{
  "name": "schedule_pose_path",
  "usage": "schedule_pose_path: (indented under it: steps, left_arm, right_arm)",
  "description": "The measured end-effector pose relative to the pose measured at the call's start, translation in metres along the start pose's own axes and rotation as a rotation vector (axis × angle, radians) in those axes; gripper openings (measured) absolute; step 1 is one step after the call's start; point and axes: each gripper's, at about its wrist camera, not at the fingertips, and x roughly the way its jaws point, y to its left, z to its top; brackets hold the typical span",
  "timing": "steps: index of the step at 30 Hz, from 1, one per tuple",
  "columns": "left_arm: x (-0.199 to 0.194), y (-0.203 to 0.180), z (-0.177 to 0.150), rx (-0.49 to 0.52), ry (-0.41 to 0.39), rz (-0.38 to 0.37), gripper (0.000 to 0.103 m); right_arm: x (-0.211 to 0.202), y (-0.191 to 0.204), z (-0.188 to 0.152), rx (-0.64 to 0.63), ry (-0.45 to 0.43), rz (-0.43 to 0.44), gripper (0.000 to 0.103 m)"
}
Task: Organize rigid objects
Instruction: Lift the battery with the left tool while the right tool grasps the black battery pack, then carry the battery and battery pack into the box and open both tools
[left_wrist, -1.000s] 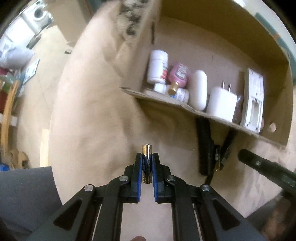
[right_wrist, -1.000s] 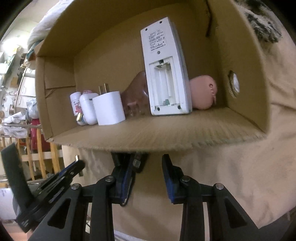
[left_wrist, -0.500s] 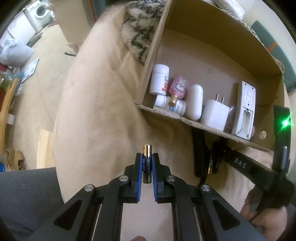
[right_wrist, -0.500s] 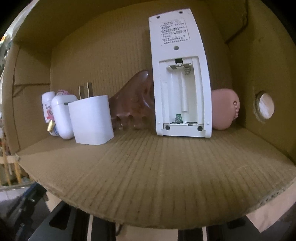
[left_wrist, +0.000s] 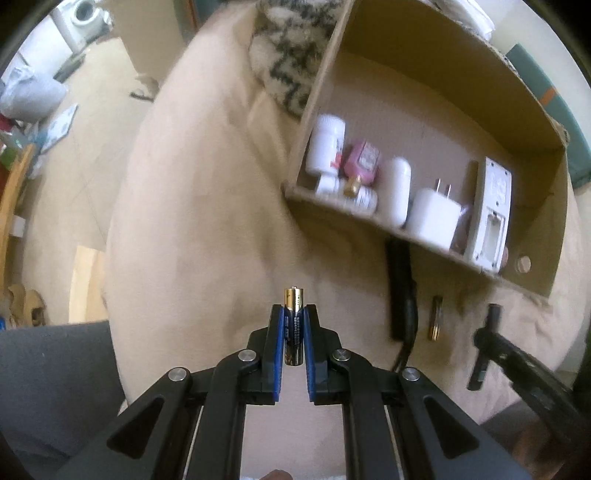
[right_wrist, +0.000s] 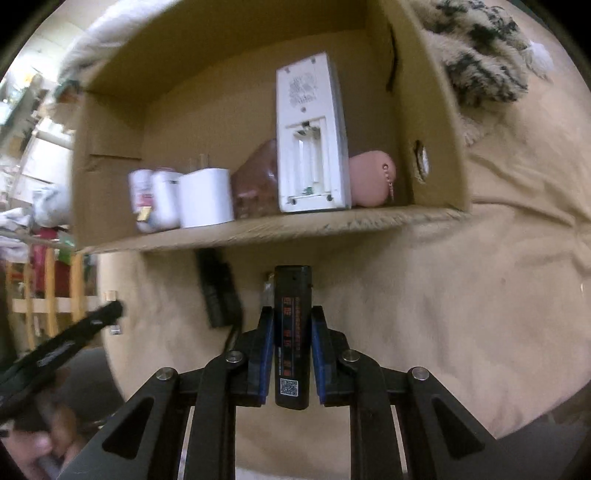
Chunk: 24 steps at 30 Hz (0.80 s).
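Observation:
My left gripper (left_wrist: 294, 314) is shut on a gold-and-blue AA battery (left_wrist: 294, 306), held upright above the beige cushion. My right gripper (right_wrist: 292, 314) is shut on a black stick-shaped device with red print (right_wrist: 292, 332), held in front of the cardboard box (right_wrist: 258, 229). The box lies on its side and holds a white remote with an open battery bay (right_wrist: 312, 136), a white charger plug (right_wrist: 205, 197), white bottles (left_wrist: 327, 146) and a pink item (right_wrist: 371, 179). A second battery (left_wrist: 436, 317) lies on the cushion below the box.
A black adapter with cable (left_wrist: 400, 295) lies on the beige cushion (left_wrist: 192, 221) under the box edge. A patterned fuzzy blanket (left_wrist: 291, 48) sits behind the box. Floor clutter and a washing machine (left_wrist: 83, 9) are at far left.
My right gripper has pulled back from the box mouth and now holds the black stick device. My left gripper stays shut on the battery, with the box seen slightly farther away.

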Motion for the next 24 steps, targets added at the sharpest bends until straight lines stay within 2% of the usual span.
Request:
schedule_pose_path:
  steps: [3,5,8,14,19,24]
  left_arm:
    - [-0.005,0.006,-0.005,-0.024,0.009,-0.02,0.009]
    - [-0.018,0.006,-0.007,-0.014,-0.023,-0.019,0.009]
    - [-0.035,0.003,-0.005,-0.016,-0.049,-0.067,0.009]
    - [-0.079,-0.015,0.01,0.061,-0.179,-0.049,0.009]
    - [-0.108,-0.033,0.039,0.145,-0.293,-0.017,0.009]
    - [-0.108,-0.053,0.072,0.189,-0.316,0.013,0.009]
  right_arm:
    - [-0.027,0.002,-0.011,-0.013,-0.059,0.045,0.019]
    - [-0.048,0.004,-0.014,-0.032,-0.115,0.078,0.019]
    - [-0.07,0.005,-0.017,-0.061,-0.184,0.105,0.019]
    - [-0.104,0.007,0.024,-0.094,-0.291,0.12,0.019]
    - [-0.122,0.001,0.057,-0.09,-0.349,0.132,0.019]
    - [-0.111,0.006,0.095,-0.077,-0.37,0.125,0.019]
